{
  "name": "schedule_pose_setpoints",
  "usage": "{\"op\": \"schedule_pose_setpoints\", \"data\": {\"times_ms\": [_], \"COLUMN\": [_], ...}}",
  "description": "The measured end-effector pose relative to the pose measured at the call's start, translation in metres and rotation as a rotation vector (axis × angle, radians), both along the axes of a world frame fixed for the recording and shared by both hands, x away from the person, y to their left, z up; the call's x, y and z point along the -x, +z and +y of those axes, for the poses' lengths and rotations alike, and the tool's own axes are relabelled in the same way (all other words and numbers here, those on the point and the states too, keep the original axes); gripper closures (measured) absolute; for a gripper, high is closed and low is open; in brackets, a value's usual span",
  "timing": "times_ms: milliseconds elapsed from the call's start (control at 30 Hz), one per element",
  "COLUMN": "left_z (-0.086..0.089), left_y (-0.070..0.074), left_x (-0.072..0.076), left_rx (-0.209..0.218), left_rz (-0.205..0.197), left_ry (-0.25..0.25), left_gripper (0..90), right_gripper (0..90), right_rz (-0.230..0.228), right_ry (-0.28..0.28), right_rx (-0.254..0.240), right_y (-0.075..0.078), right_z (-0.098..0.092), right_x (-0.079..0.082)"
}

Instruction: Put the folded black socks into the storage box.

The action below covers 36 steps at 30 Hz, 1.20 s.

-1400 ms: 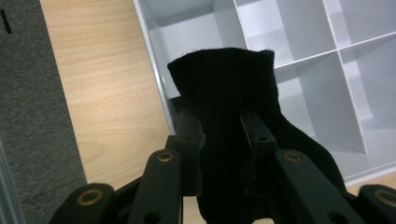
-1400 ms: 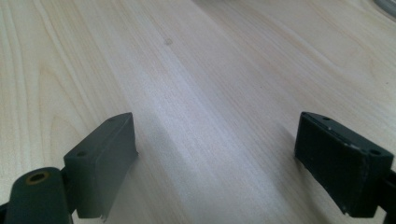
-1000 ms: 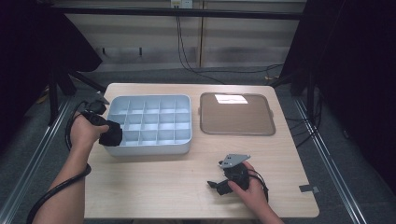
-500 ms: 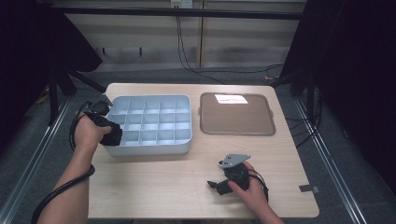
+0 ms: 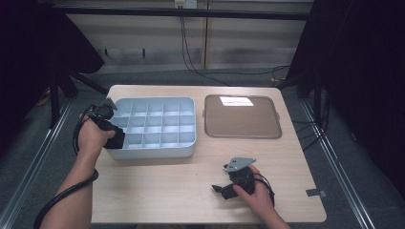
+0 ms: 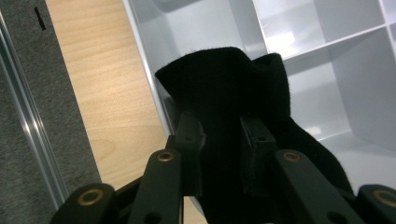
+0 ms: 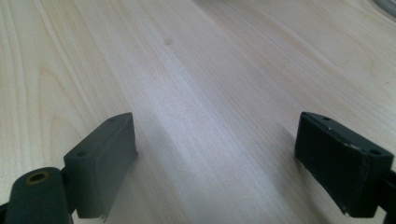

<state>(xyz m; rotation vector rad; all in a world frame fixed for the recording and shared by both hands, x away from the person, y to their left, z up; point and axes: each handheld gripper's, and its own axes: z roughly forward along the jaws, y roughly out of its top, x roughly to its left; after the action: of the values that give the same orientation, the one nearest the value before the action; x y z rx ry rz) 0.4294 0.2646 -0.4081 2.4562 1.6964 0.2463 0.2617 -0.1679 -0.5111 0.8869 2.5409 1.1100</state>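
My left gripper (image 5: 111, 130) is shut on a black cloth (image 5: 116, 139) at the front-left corner of a light-blue compartment tray (image 5: 153, 151). In the left gripper view the jaws (image 6: 222, 135) pinch the black cloth (image 6: 224, 84), which stands folded over the tray's left wall (image 6: 144, 70) and hangs into a corner compartment. My right gripper (image 5: 222, 190) rests low on the wooden table near the front edge. It is open, and its jaws (image 7: 217, 154) stand wide apart over bare wood.
A brown flat tray (image 5: 241, 121) with a white label (image 5: 236, 101) lies to the right of the blue tray. The blue tray's other compartments (image 5: 157, 124) look empty. Cables trail from both grippers. A piece of tape (image 5: 316, 192) sits at the table's front right.
My left hand has edged slightly right toward the tray's corner with the cloth still held. The right gripper has not moved.
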Motion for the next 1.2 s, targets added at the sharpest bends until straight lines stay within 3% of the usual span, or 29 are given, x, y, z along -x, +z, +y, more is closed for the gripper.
{"op": "schedule_pose_setpoints", "data": {"times_ms": [333,733,1200], "left_z": [0.005,0.008,0.012], "left_y": [0.003,0.014,0.029], "left_x": [0.001,0.0,0.001], "left_rx": [0.038,0.042,0.036], "left_rz": [-0.016,-0.052,-0.057], "left_ry": [0.013,0.025,0.033], "left_gripper": [69.5,62.3,61.2], "right_gripper": [12.3,12.3,12.2], "right_rz": [0.001,0.001,0.002], "right_ry": [0.001,0.003,0.003], "right_rx": [-0.001,-0.001,-0.002], "right_y": [0.0,0.0,0.0], "right_z": [0.0,0.0,0.0], "right_x": [0.0,0.0,0.0]}}
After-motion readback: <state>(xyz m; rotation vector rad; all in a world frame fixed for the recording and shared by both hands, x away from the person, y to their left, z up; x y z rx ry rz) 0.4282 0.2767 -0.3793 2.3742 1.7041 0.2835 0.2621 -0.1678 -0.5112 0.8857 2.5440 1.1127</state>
